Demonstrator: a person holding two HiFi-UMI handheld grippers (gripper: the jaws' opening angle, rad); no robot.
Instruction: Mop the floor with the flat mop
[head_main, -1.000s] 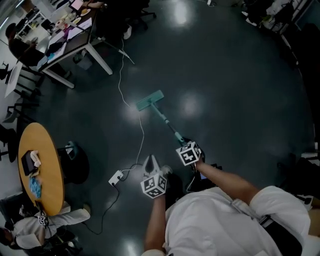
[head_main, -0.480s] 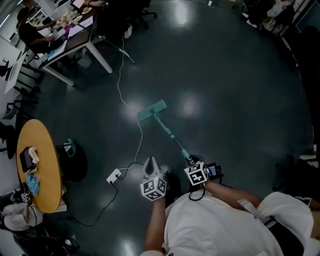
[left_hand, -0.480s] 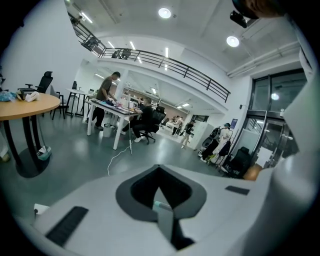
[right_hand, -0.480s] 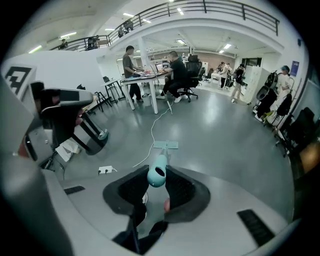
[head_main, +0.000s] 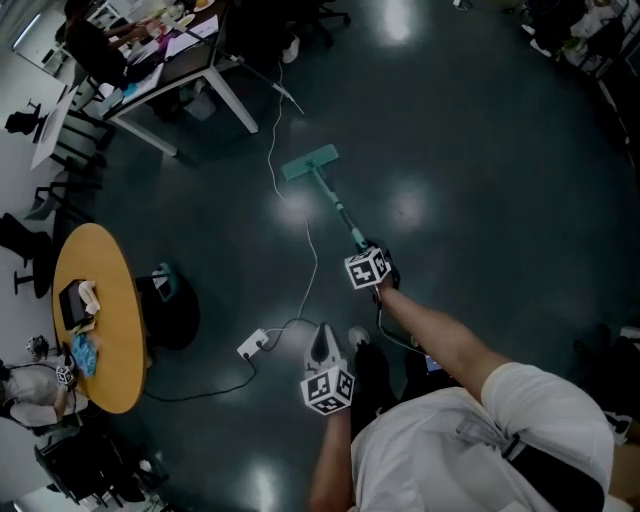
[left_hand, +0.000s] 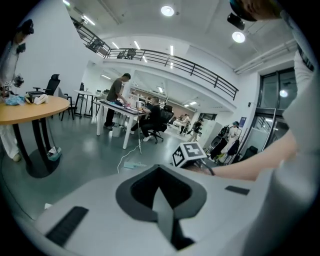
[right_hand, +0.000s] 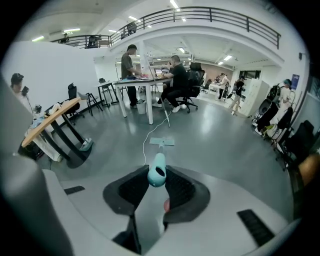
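A flat mop with a teal head (head_main: 310, 162) lies on the dark glossy floor (head_main: 480, 150), its teal handle (head_main: 338, 212) slanting back toward me. My right gripper (head_main: 362, 252) is shut on the handle's upper end, arm stretched out. In the right gripper view the handle's end (right_hand: 157, 172) sits clamped between the jaws of the right gripper (right_hand: 156, 184), and the mop head (right_hand: 162, 142) lies ahead. My left gripper (head_main: 323, 336) hangs close to my body, shut and holding nothing; the left gripper view shows its jaws closed (left_hand: 160, 189) and the mop head (left_hand: 134, 164) beyond.
A white cable (head_main: 300, 235) runs across the floor beside the mop to a power strip (head_main: 254, 345). A round wooden table (head_main: 110, 340) stands at left, a white desk (head_main: 232, 100) with people and chairs at upper left. Bags and chairs line the right edge.
The right arm has stretched forward, pushing the mop head away across the floor after drawing it back half a second ago. The left gripper has stayed near my body.
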